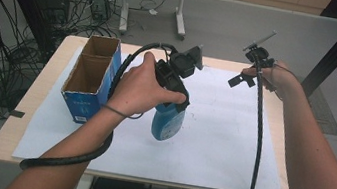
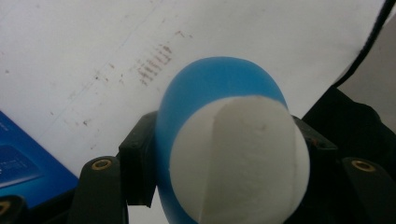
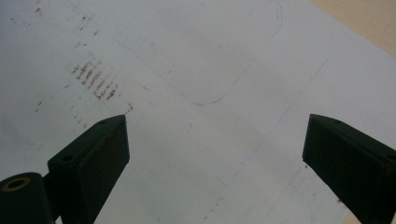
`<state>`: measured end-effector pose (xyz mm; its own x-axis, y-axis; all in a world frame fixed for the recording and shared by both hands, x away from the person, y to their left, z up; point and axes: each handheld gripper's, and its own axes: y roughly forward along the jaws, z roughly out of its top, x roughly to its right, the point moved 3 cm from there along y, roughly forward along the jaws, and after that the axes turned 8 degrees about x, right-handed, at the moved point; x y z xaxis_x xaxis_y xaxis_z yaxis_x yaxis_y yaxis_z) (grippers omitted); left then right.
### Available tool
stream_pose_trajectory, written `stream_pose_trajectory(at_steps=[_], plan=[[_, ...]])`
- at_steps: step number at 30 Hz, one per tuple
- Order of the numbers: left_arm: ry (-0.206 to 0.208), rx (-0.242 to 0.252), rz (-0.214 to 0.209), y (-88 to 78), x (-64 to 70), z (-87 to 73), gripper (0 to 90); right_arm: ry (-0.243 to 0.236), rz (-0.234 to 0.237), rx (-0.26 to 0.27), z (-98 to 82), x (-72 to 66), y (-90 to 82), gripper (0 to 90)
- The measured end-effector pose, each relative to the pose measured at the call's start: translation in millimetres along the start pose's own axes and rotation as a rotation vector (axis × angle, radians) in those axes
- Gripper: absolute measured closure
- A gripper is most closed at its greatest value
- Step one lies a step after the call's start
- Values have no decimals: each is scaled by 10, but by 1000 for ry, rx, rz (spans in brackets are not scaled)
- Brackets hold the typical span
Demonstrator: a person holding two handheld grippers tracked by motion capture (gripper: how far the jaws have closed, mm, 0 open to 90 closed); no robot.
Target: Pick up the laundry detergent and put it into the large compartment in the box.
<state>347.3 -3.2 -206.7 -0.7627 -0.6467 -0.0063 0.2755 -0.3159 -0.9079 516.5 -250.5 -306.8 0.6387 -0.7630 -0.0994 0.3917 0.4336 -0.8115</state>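
From the high view, the left claw [image 1: 173, 106] hangs over the middle of the white sheet [image 1: 229, 149], clamped on a blue bottle [image 1: 167, 123]. The bottle hangs below the hand, its lower end close over the paper; whether it touches the sheet cannot be told from here. Just to its left stands an open blue box [image 1: 88, 80] with two compartments, both showing bare cardboard inside.

The left gripper view adds what the top camera misses: the bottle [image 2: 224, 140] seen end-on, blue with a large white patch, wedged tight between the two black jaws, pads pressing on either side. Under it lies the sheet [image 2: 93, 46] with faint brown smudges, and a corner of the box [image 2: 23, 168] pokes in at lower left.

On the far side, the right claw [image 1: 240, 78] sits near the far right edge of the tabletop [image 1: 55, 62], hand wrapped round it, cable trailing down towards the near edge. Its opening is hard to judge from above, but the right gripper view settles it: jaws spread wide with nothing between them, just the marked sheet [image 3: 210, 56] with thin blue pen outlines and a sliver of wooden tabletop [image 3: 369, 18] at upper right.
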Motion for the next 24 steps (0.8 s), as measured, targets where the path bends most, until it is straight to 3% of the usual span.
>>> stream_pose_trajectory(at_steps=[10, 24], plan=[[22, 16, 7, -360, 65, 180, 377, -10, 4, -3, 11, -42, 43, 70], [-21, 38, 6, -606, -7, 262, 377, -11, 8, 8, 19, -58, 18, 71]])
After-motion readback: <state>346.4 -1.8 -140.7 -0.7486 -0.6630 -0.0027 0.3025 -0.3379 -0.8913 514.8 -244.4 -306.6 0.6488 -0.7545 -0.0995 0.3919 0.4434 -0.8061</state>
